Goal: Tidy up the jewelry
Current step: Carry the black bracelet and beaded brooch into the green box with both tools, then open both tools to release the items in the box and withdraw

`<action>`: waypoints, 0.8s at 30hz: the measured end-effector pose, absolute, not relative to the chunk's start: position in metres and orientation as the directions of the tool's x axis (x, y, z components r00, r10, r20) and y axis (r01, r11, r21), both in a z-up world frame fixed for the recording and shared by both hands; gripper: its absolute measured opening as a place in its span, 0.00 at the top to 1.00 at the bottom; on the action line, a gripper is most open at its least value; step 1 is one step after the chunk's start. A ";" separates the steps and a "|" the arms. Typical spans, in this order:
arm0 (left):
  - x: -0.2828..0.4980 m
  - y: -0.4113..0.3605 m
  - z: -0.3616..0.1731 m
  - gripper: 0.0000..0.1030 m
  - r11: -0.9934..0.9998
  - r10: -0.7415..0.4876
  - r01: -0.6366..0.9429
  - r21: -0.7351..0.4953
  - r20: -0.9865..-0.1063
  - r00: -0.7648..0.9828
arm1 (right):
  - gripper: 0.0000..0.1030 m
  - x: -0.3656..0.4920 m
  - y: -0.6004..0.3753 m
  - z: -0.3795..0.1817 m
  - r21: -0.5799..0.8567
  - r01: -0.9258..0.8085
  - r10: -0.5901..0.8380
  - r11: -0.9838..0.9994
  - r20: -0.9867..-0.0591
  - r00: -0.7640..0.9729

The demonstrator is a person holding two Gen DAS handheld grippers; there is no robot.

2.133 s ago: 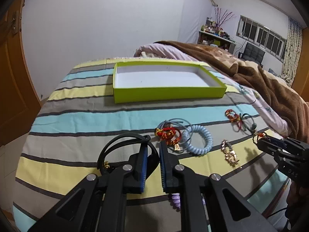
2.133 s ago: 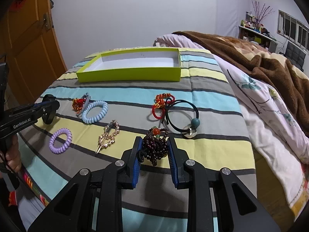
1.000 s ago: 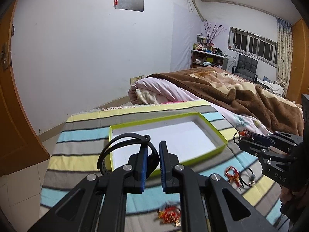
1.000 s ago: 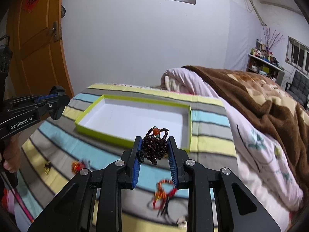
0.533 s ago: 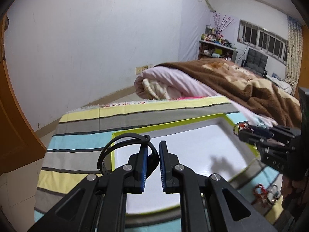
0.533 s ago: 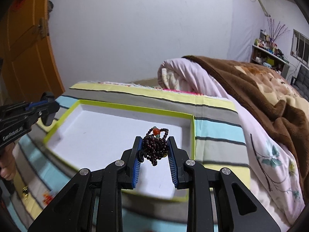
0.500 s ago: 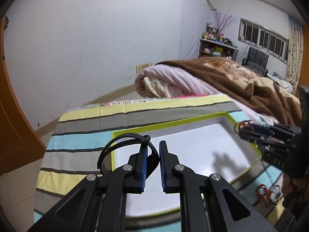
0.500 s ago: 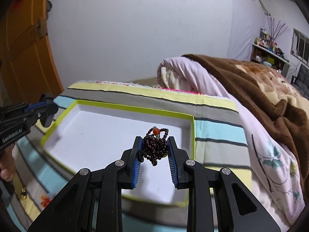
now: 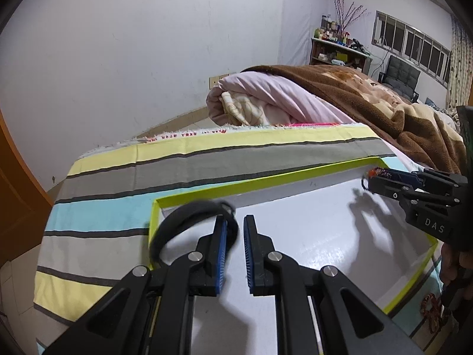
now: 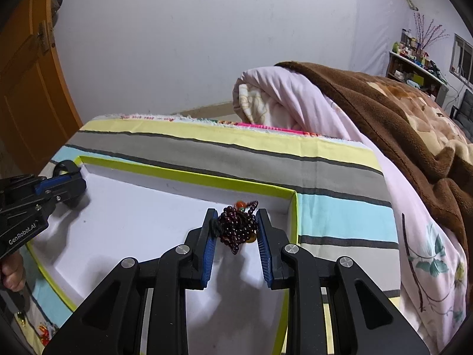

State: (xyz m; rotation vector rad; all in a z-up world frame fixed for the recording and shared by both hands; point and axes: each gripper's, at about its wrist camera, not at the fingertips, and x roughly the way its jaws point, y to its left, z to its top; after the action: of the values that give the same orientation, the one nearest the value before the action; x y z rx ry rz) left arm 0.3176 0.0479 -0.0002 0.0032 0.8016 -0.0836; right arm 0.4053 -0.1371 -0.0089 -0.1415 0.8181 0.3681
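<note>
Risk, L to R. My left claw [image 9: 235, 247] sits over the tray [image 9: 260, 185] near its left corner, w/ a black hair band [image 9: 180, 219] looped round the left finger only; jaws slightly apart, nothing visible between the pads, so whether they grip it I cannot tell. Band may snag on release or drop on the tray's left rim. My right claw [image 10: 236, 235] pinches the dark bead bracelet [image 10: 236, 227] over the tray's right end. Loose strands may catch a pad; release too near the right wall could spill beads onto the bed [image 10: 340, 219].

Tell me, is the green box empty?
Empty as far as shown: only bare white floor inside the box; the beads hang above it.
</note>
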 end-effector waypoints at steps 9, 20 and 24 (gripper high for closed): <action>0.311 0.048 0.004 0.75 0.992 -0.115 0.115 -0.048 -0.708 0.697 | 0.61 0.403 -0.143 -0.005 0.021 -0.379 0.276 0.925 -0.723 0.633; 0.269 0.054 0.029 0.70 0.990 -0.140 0.114 -0.083 -0.658 0.740 | 0.61 0.356 -0.149 0.022 0.035 -0.392 0.309 0.919 -0.680 0.665; 0.245 0.053 0.038 0.70 0.989 -0.149 0.109 -0.102 -0.642 0.752 | 0.61 0.326 -0.151 0.035 0.038 -0.411 0.333 0.911 -0.656 0.677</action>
State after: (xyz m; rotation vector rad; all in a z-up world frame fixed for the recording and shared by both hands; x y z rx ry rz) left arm 0.2451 0.0530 0.0382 -0.0597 0.7054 -0.1412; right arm 0.3257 -0.1507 0.0353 -0.1160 0.7131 0.4190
